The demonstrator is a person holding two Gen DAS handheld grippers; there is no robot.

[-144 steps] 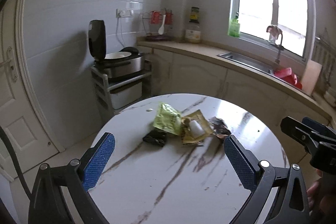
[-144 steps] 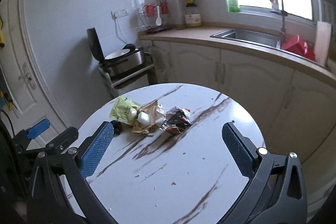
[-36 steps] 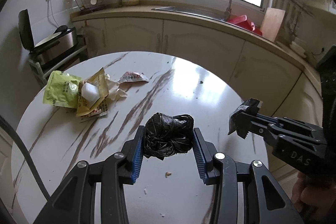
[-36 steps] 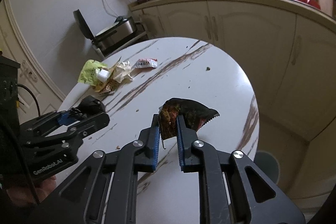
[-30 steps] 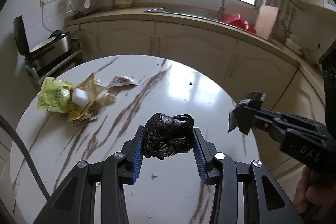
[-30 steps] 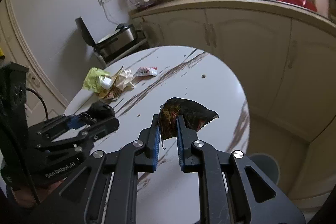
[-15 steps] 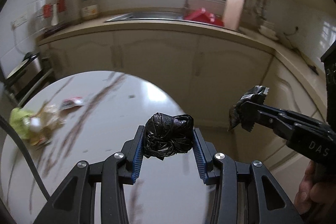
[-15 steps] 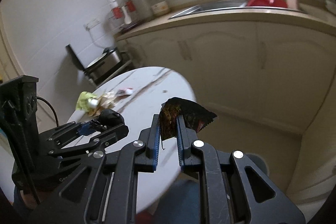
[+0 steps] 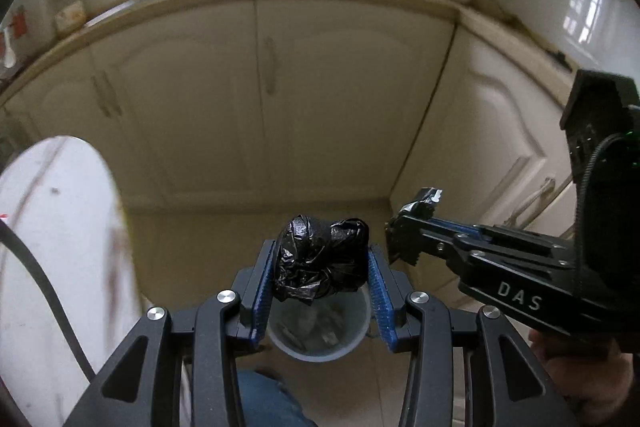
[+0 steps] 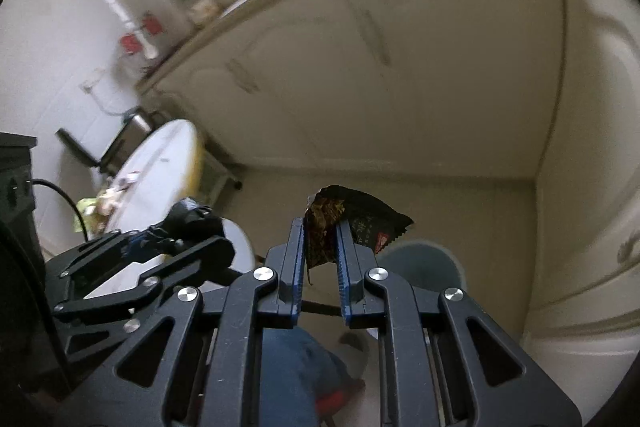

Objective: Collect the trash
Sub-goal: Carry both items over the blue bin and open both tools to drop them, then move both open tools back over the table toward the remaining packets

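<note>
My left gripper (image 9: 322, 251) is shut on a crumpled black plastic bag (image 9: 320, 259), which hangs right above a grey trash bin (image 9: 320, 335) on the floor. Some litter lies inside the bin. In the right wrist view my right gripper (image 10: 320, 231) is shut on a dark snack wrapper (image 10: 360, 219), with the bin (image 10: 428, 263) just beyond and to the right of its fingers. The right gripper (image 9: 404, 235) also shows beside the left one, its wrapper (image 9: 426, 197) sticking out past the tips. The left gripper (image 10: 188, 219) sits to the left.
The round marble table (image 9: 52, 227) stands to the left, with leftover wrappers (image 10: 100, 203) on its far side. Cream cabinet doors (image 9: 260, 107) form a corner behind the bin. A person's leg in blue jeans (image 9: 272, 399) is close below the grippers.
Both grippers have swung off the table to the right and downward, carrying the bag and the wrapper. They now point at the floor bin, and the table has slid to the left edge.
</note>
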